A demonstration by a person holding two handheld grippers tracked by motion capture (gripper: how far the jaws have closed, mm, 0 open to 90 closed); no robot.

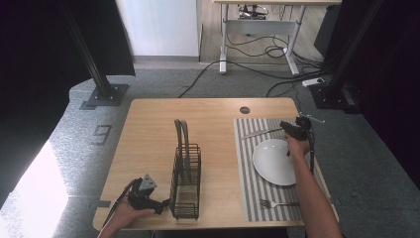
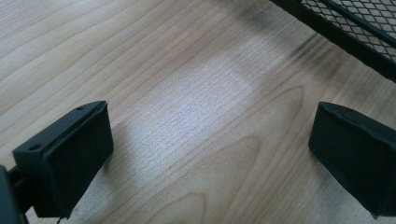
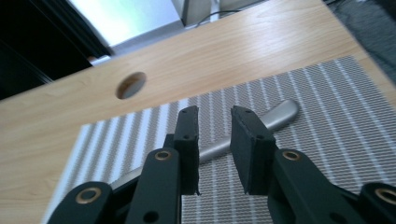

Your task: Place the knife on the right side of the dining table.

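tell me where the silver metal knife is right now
In the high view the silver metal knife lies on the grey striped placemat, behind the white plate, under the right gripper.

High view sits above the person's side, looking forward and down, far enough to take in the whole counter (image 1: 148, 124) and the floor beyond. The left gripper view rides very low and close, facing along wood grain with a corner of the black wire rack (image 2: 355, 28) at its top right; the rack (image 1: 185, 173) stands mid-counter from above. The right gripper view hovers near the striped mat (image 3: 327, 107), facing the far edge and the round hole (image 3: 130, 85), likely the hole (image 1: 244, 110) seen from overhead. Both share that mat (image 1: 247, 163).
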